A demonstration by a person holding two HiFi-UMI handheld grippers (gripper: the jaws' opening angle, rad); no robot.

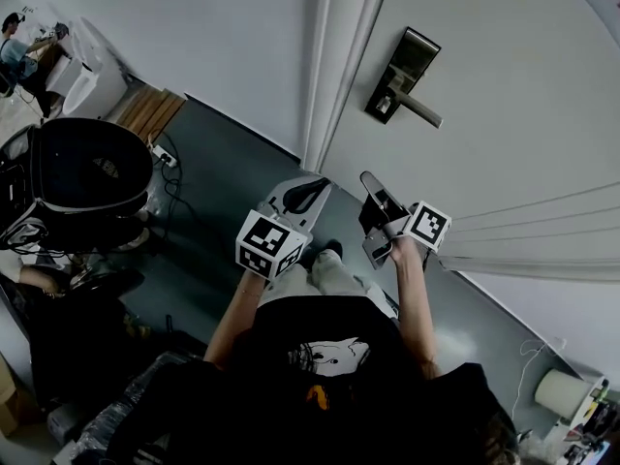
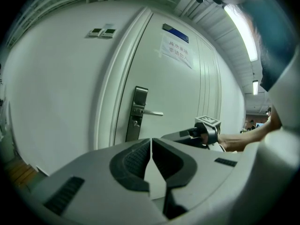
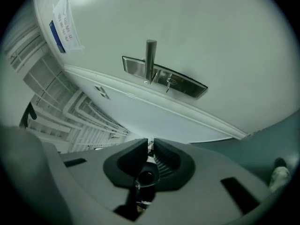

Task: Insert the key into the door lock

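Observation:
A white door (image 1: 504, 85) carries a dark metal lock plate (image 1: 399, 74) with a lever handle (image 1: 422, 112). In the right gripper view the lock plate (image 3: 180, 82) and handle (image 3: 150, 60) lie straight ahead, well clear of the jaws. My right gripper (image 3: 151, 145) is shut on a small dark key (image 3: 146, 176), whose round head sits between the pads. In the head view the right gripper (image 1: 374, 190) is held low, below the lock. My left gripper (image 1: 304, 195) hangs beside it, shut with nothing in it. The left gripper (image 2: 151, 143) faces the lock (image 2: 137, 114).
A black office chair (image 1: 87, 177) stands at the left on the grey floor, with cables and a wooden pallet (image 1: 150, 110) behind it. A paper notice (image 2: 176, 50) hangs on the door. Wall switches (image 2: 103, 32) sit left of the door frame. A person (image 1: 15, 42) is far off.

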